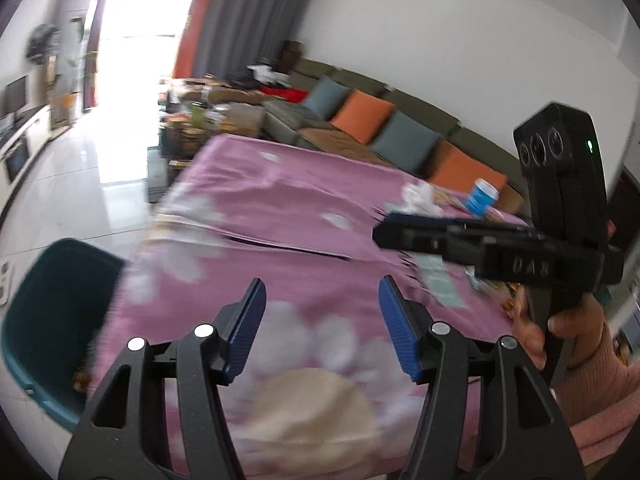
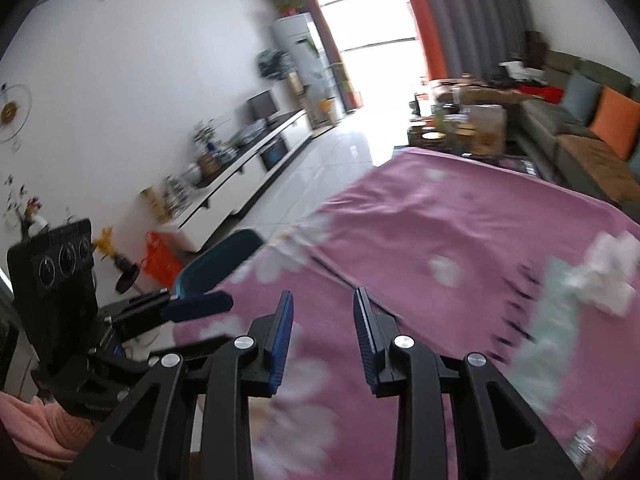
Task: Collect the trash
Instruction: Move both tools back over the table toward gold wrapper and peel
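Note:
A table with a pink flowered cloth fills both views. My left gripper is open and empty above its near edge. My right gripper is open and empty over the cloth; it also shows in the left wrist view at the right. Trash lies on the cloth: crumpled white tissue, a pale green wrapper, and a blue and white cup toward the far right. A teal bin stands on the floor at the table's left side, also in the right wrist view.
A sofa with orange and grey-blue cushions runs behind the table. A cluttered coffee table stands beyond it. A white TV cabinet lines the left wall across a tiled floor. An orange bag sits near the bin.

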The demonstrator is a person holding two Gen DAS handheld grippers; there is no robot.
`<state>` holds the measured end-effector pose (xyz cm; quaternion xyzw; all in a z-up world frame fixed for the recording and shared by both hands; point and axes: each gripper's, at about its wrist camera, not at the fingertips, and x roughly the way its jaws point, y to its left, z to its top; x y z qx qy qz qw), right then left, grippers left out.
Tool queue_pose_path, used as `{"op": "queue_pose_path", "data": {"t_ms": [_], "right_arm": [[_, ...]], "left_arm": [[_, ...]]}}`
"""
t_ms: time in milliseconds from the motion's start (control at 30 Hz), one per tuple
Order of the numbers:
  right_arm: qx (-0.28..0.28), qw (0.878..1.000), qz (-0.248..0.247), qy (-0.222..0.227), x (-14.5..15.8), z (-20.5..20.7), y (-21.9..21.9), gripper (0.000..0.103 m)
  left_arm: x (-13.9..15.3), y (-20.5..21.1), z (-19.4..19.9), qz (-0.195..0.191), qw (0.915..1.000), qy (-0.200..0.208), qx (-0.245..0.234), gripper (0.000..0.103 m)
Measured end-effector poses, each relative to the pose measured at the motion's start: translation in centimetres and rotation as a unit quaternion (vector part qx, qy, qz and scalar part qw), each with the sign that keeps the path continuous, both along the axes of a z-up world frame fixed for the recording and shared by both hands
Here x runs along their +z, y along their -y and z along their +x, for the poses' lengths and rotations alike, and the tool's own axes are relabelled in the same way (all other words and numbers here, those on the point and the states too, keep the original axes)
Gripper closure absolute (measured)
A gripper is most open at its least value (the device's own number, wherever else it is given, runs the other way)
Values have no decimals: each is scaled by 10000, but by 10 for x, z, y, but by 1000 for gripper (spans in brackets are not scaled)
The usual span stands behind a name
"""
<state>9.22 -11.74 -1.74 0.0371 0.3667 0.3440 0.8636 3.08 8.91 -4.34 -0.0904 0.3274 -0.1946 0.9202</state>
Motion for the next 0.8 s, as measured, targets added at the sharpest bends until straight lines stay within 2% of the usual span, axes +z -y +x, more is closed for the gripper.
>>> {"op": "queue_pose_path", "data": {"t_ms": [267, 533, 800], "right_arm": [[-807, 9967, -78, 62, -1, -14, 75, 74], [-1654, 9861, -29, 165, 2, -27, 152, 73], [-2303, 9730, 118, 98, -5, -42, 211, 73]], "left_arm": [[-13, 83, 1, 41, 9947, -176, -1015, 45], [-28, 160, 2, -60, 9772, -534, -2054, 45], [-36, 221, 9, -106, 9595, -842, -2686, 41]]}}
